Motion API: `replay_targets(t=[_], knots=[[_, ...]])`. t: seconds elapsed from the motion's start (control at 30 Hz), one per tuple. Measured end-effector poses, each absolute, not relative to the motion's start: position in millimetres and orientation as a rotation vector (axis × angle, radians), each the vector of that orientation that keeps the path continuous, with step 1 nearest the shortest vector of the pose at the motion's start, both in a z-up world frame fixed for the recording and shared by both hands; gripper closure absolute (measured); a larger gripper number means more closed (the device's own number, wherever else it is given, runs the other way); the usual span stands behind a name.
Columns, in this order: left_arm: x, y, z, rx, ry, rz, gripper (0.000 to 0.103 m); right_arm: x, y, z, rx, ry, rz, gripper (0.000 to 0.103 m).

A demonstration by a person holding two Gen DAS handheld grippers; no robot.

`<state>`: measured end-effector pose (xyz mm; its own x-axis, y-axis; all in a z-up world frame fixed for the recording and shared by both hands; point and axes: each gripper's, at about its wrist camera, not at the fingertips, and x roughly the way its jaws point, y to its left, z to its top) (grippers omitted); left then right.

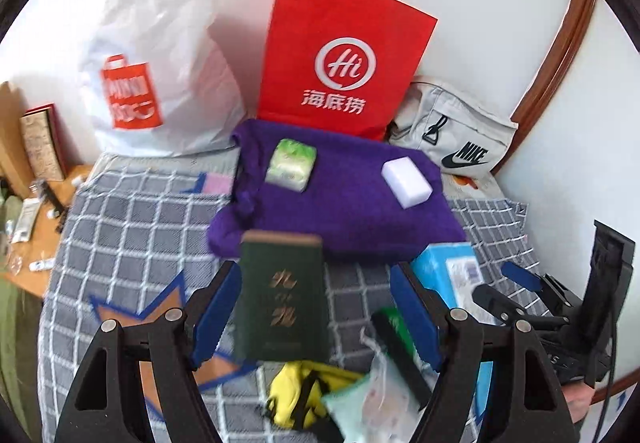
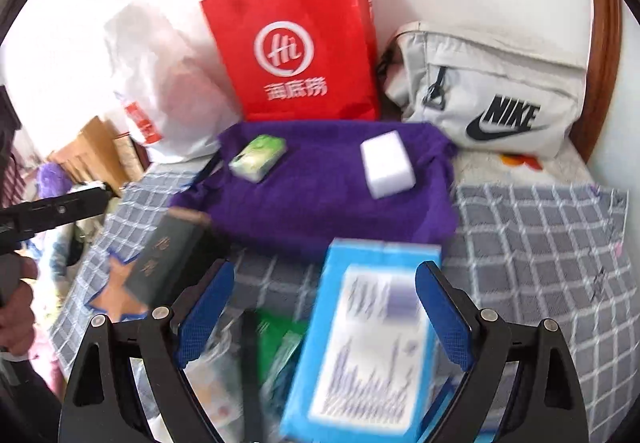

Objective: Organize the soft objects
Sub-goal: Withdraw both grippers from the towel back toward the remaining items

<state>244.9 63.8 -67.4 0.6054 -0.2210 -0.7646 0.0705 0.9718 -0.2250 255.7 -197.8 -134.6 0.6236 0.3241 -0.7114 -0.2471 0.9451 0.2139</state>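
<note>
Both tongs stand apart, gripping nothing: the left tongs [image 1: 316, 307] frame a dark green book [image 1: 282, 297], the right tongs [image 2: 324, 315] a blue box [image 2: 372, 339]. At frame centre a purple towel [image 1: 340, 203] lies on the checked bed cover [image 2: 540, 243], carrying a green tissue pack [image 1: 292, 165] and a white sponge [image 1: 406, 179], below a red paper bag [image 1: 340, 63]
</note>
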Motion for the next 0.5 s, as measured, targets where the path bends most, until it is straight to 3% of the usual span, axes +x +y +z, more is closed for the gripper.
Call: replay_targets(t=[0.3,0.37,0.43,0.5], knots=[[194.2,78.0,-94.4,-0.207,0.922,-0.122,0.028,199.1,-187.3,-160.7,0.114,0.892,0.326,0.012],[186.4,80.2,-102.2,-0.214,0.925,-0.113,0.028,190.5,-183.6,-169.0,0.089,0.901,0.312,0.02],[180.8,82.3,-109.8,-0.225,0.934,-0.108,0.028,182.3,-177.4,-176.8,0.05,0.919,0.319,0.043],[175.9,84.0,-116.6,-0.24,0.938,-0.119,0.028,172.2,-172.0,-181.0,0.003,0.895,0.306,0.045]])
